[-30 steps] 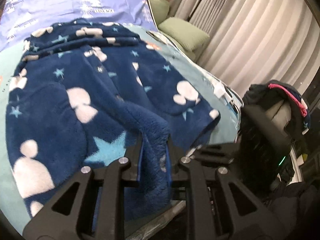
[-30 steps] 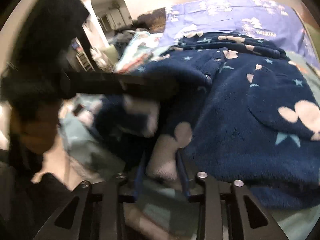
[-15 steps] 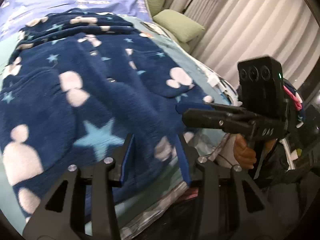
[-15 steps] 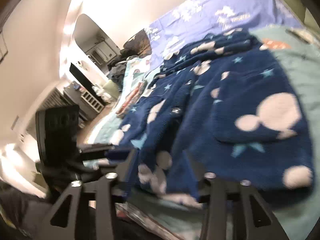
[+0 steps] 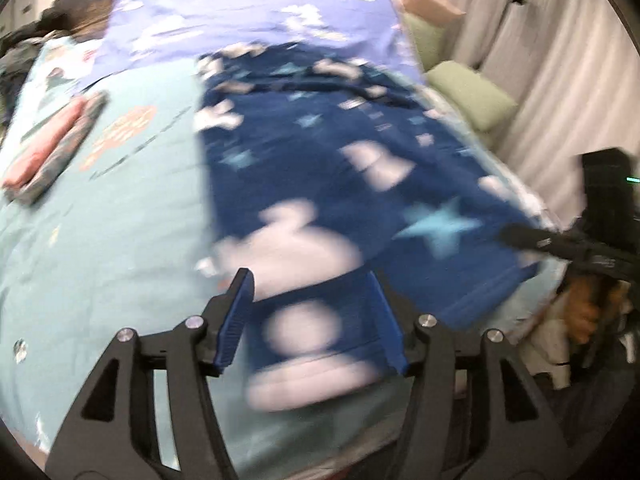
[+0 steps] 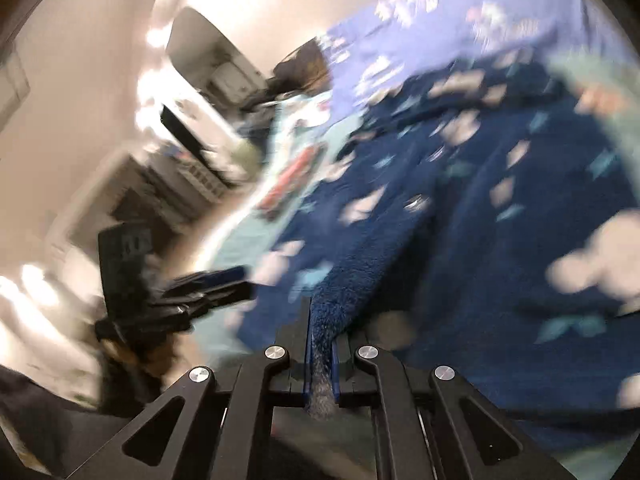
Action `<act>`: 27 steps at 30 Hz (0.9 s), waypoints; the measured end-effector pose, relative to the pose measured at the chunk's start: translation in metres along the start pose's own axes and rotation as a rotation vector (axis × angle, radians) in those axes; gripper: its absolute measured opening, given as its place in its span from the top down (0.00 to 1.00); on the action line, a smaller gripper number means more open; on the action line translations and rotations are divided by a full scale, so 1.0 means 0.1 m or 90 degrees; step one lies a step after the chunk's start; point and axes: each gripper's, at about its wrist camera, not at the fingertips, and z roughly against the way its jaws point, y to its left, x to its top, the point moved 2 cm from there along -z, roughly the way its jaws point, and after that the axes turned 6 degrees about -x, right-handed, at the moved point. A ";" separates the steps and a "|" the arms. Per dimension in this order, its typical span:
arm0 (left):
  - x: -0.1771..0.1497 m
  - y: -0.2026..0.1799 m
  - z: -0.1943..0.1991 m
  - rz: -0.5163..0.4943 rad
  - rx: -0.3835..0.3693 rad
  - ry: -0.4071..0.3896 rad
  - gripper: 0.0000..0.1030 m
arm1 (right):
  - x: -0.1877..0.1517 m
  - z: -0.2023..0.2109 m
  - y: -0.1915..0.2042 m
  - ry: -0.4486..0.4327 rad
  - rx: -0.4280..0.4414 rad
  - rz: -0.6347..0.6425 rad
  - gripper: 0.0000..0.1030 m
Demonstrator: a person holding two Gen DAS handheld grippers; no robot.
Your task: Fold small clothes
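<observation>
A: Largest item?
B: Bed, covered by a pale teal sheet, with a purple cloud-print quilt at the far end.

A: Next?
B: Fleece garment, navy with white shapes and light-blue stars. It lies spread over the middle and right of the bed, its near hem at the bed's front edge. Both views are blurred.

A: Smaller pieces?
B: Green cushions beside pale curtains, far right. A folded pink and grey bundle rests on the sheet, far left, well apart from the garment.

A: Grippers?
B: Left gripper: jaws apart and opening; the garment's hem shows between them, the pads not pressing it. Right gripper: clamped tight on a raised ridge of the fleece garment, with fabric pinched between the blue pads.

A: Anything else?
B: A hand, partly seen, holds the right gripper's handle at the bed's right corner.
</observation>
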 end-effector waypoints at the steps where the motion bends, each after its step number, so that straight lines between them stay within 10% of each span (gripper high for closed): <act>1: -0.03 0.08 -0.06 0.005 0.020 0.010 0.42 | -0.05 -0.05 -0.04 0.018 -0.037 0.011 0.90; 6: -0.16 0.34 -0.18 0.074 0.016 0.027 0.42 | -0.28 -0.01 -0.34 0.057 0.014 -0.078 0.84; 11: -0.16 0.32 -0.12 0.079 -0.047 0.023 0.41 | -0.23 0.53 -0.57 -0.033 -0.060 -0.095 0.44; 15: -0.21 0.20 -0.14 0.083 -0.086 0.032 0.33 | -0.29 0.69 -1.04 -0.039 -0.188 -0.175 0.44; 21: -0.23 0.10 -0.22 0.081 -0.064 0.024 0.34 | -0.51 0.50 -1.45 -0.009 -0.126 -0.298 0.43; 24: -0.22 0.12 -0.22 0.108 -0.054 0.016 0.84 | -0.49 0.52 -1.48 -0.033 -0.098 -0.317 0.39; 27: -0.25 0.09 -0.03 0.113 -0.042 -0.012 0.87 | -0.44 0.50 -1.47 -0.025 -0.093 -0.315 0.40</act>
